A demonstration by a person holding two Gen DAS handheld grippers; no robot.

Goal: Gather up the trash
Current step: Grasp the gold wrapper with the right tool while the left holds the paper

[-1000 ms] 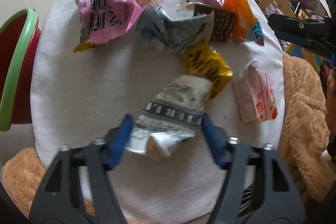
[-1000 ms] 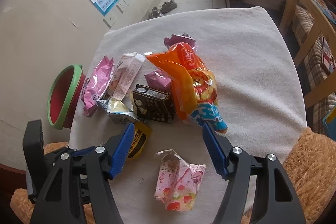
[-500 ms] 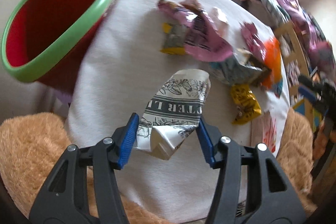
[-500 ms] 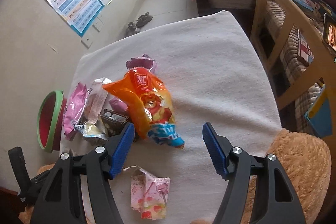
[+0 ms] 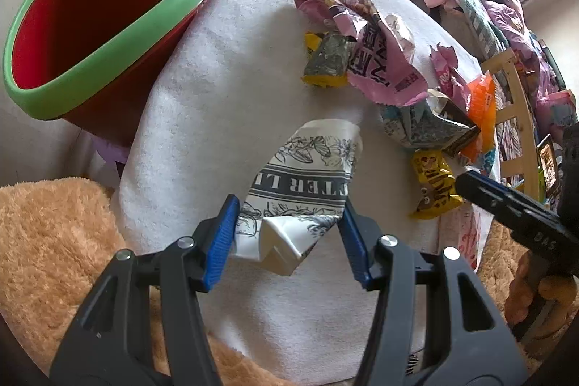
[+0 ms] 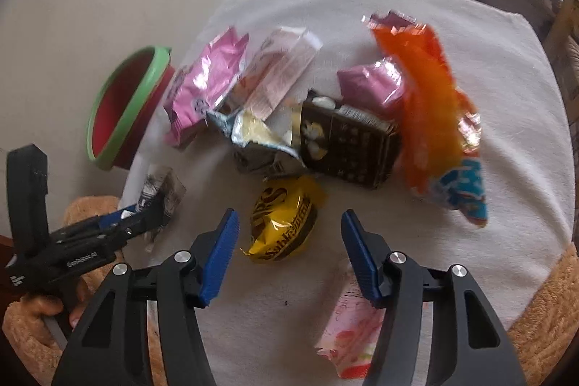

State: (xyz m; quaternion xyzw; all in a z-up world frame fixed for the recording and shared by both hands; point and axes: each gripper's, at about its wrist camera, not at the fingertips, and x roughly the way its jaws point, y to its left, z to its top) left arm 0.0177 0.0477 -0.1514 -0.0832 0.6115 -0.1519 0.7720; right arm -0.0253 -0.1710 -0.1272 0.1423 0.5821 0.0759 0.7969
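The left gripper point(image 5: 289, 234) grips the "TER L" carton point(image 5: 307, 183), now nearer the bin point(image 5: 108, 35); the right gripper point(image 6: 289, 241) is closing over the yellow wrapper point(image 6: 284, 223).

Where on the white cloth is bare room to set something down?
Free: the far right stretch of the white cloth, beyond the orange snack bag, and the strip between the red bin with green rim and the wrapper pile. Crowded: the middle, around the dark brown carton.

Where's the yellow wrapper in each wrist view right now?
Left wrist: yellow wrapper at right of centre, beside the right claw's dark tip.
Right wrist: it lies low centre, just ahead of the closing right claw, not yet between its pads.
Shared landmark: red bin, green rim.
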